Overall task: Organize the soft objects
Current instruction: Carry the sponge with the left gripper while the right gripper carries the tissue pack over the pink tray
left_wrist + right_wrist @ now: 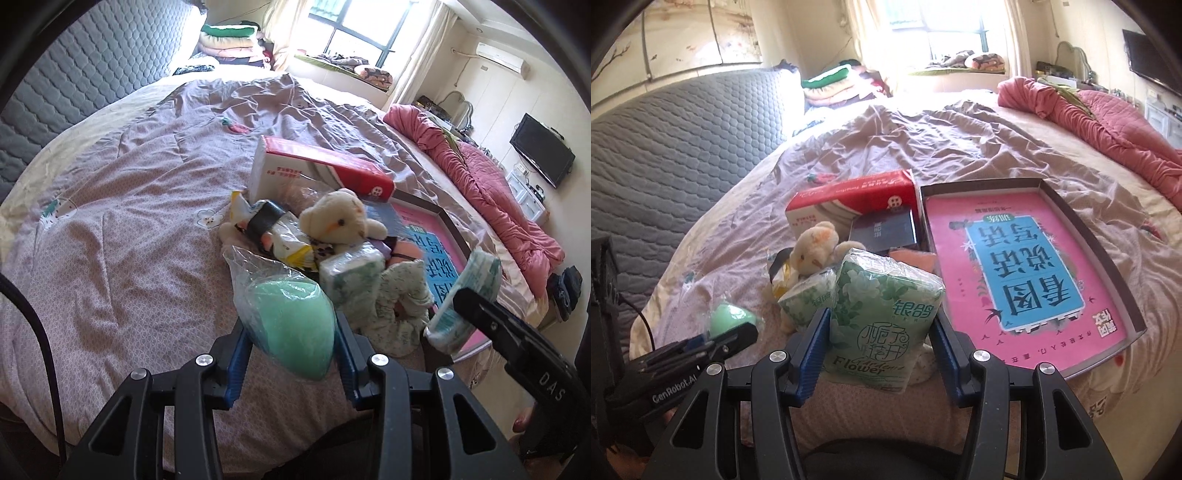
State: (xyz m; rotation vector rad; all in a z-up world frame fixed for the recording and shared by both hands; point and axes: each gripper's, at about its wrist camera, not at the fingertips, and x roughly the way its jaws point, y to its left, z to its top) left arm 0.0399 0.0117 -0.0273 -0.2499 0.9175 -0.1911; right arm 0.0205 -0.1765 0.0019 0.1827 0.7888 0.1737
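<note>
1. The left gripper [291,332] is clamped on a mint-green sponge [291,325] wrapped in clear plastic; its blue pads press both sides and the sponge is lifted above the bed [122,229]. In the right wrist view the gripper body reads "GenRobot.AI".
2. Just beyond lies a heap of soft things on the mauve quilt: a cream teddy bear [341,218] with a black eye, a yellow-and-white snack packet [284,240] under a black band, a green-flowered tissue pack [349,277] and a pale speckled cloth [399,306].
3. Behind the heap stands a red-and-white tissue box [321,173], tilted, with small print too fine to read.
4. The right gripper [881,328] grips a second tissue pack [882,317], soft and white with green gardenia blooms, printed "Gardenia Flower" and Chinese characters. It is held in the air, near the heap and left of the tray.
5. A dark-rimmed tray [1108,254] lies flat on the bed, holding a pink book [1027,258] with a blue panel of large Chinese characters, upside down to the camera.
6. Far right, a pink quilt [1115,114] is bunched along the bed edge.
</note>
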